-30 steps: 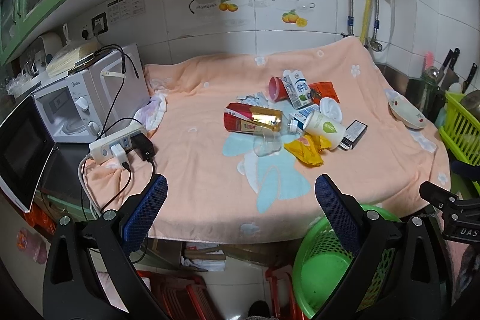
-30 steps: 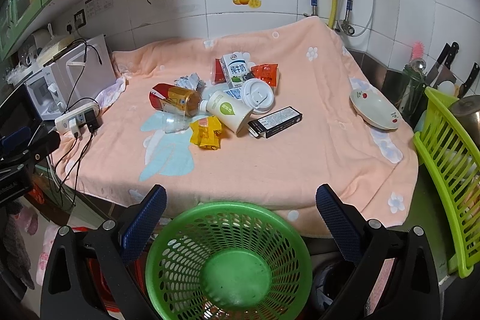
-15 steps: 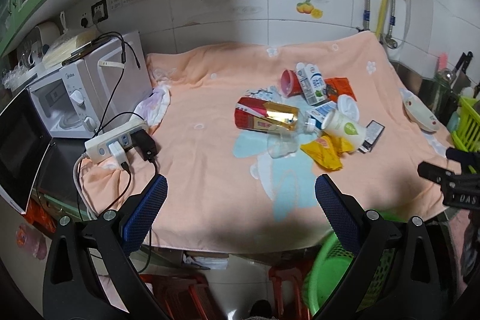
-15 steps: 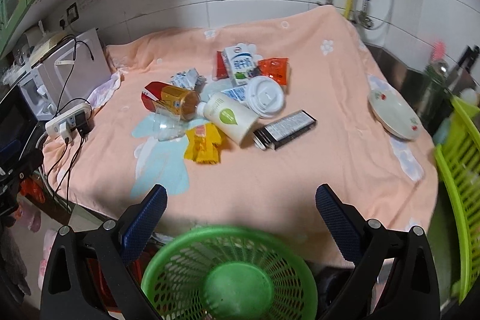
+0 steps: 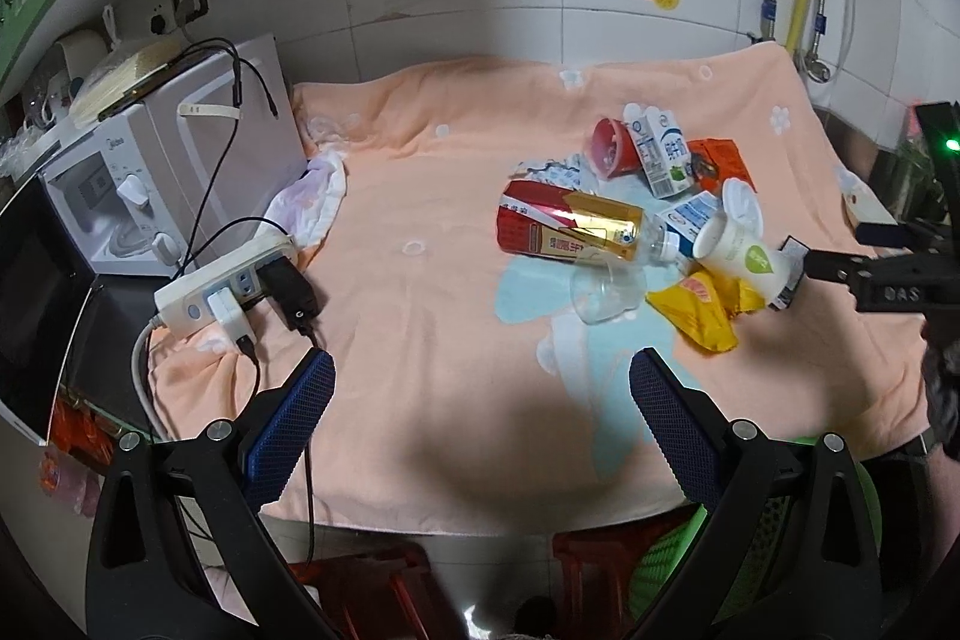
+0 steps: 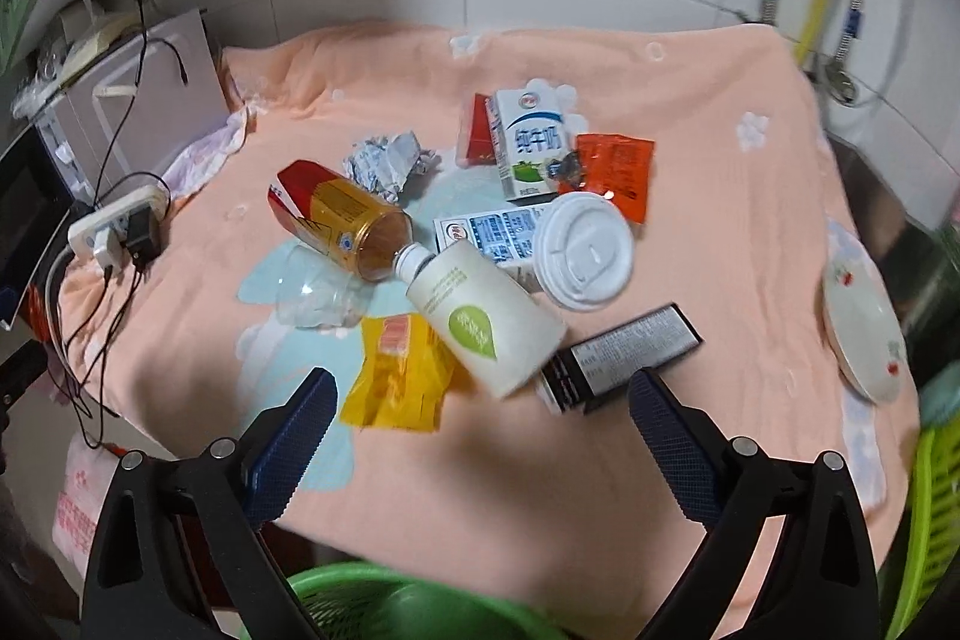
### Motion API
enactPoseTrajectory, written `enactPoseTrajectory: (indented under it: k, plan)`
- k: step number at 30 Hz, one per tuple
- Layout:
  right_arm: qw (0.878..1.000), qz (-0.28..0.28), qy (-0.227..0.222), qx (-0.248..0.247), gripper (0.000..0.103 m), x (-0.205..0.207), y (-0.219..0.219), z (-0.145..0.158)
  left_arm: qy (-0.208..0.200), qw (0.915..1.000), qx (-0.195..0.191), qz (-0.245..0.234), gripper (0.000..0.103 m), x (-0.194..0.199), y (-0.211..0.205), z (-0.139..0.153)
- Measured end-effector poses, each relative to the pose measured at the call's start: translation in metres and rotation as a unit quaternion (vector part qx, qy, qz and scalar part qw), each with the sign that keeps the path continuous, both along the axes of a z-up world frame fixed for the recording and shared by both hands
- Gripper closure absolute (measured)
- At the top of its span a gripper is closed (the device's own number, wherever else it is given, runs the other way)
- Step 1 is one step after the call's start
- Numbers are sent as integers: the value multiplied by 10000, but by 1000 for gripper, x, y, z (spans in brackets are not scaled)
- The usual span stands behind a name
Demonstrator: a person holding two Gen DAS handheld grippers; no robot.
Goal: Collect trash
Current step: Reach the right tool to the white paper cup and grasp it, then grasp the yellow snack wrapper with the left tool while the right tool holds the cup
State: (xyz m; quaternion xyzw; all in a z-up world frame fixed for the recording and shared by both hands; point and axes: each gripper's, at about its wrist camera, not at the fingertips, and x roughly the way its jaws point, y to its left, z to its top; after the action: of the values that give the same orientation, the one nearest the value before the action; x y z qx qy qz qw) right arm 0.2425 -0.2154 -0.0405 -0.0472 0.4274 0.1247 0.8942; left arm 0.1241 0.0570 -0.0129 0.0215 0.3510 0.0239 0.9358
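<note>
A pile of trash lies on the peach cloth [image 6: 720, 232]: a white paper cup [image 6: 489, 322] on its side, its white lid [image 6: 585, 259], a yellow wrapper [image 6: 399, 376], a black box [image 6: 624, 355], a red-gold can [image 6: 342, 220], a clear plastic cup [image 6: 315, 289], milk cartons [image 6: 531, 145], an orange packet [image 6: 612, 172] and crumpled foil [image 6: 387, 160]. My right gripper [image 6: 477, 400] is open and empty, just short of the paper cup. My left gripper [image 5: 480, 394] is open and empty over bare cloth, left of the pile [image 5: 630, 232]. The green basket [image 6: 408, 607] sits below the table edge.
A microwave [image 5: 174, 148] and a power strip with cables [image 5: 234, 280] stand at the left. A small plate [image 6: 861, 322] lies at the right, next to a green rack [image 6: 936, 508]. Red stools [image 5: 384, 586] stand under the table. The tiled wall is behind.
Both grippers have moved forward and over the table toward the trash pile. The basket has dropped to the bottom edge of the right view. Both stay open.
</note>
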Motion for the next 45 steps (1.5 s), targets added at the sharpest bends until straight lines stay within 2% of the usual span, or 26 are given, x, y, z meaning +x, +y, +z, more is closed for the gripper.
enactPoseTrajectory:
  k: [2,8,16,19,20,21,25,32,34,38,45]
  plan:
    - [9999,102,101,-77,16,15,4,-6,36,10000,-2,-9,6,5,0,-2]
    - [9970,461,362,-504,21,53,21,-30,131,9999,14,-48,6,20,1,-8]
    - [9891,710,526,-1176,22,87,39,-58,231,9996,1,-162,7,37,-4,-13]
    - [9874,764,642,-1227,33,95,42,-66,290,9993,-62,-244,8,44,-9,-16]
    - [9874,754,666,-1225,40,96,42,-67,322,9990,-90,-289,9,47,-12,-17]
    - [9876,724,703,-1203,40,97,40,-68,330,9989,-104,-313,9,47,-13,-17]
    - [9911,630,633,-991,41,91,32,-61,387,9980,-184,-467,10,54,-23,-20]
    - [9964,385,408,-636,43,66,12,-35,566,9924,-493,-977,24,69,-57,-29]
    - [9974,311,324,-571,43,56,7,-26,659,9889,-606,-1185,31,76,-72,-34]
    - [9987,170,185,-445,43,36,-5,-12,834,9806,-788,-1588,37,91,-101,-46]
    - [9994,-23,21,-344,43,6,-22,3,1306,9700,-777,-1896,46,121,-137,-82]
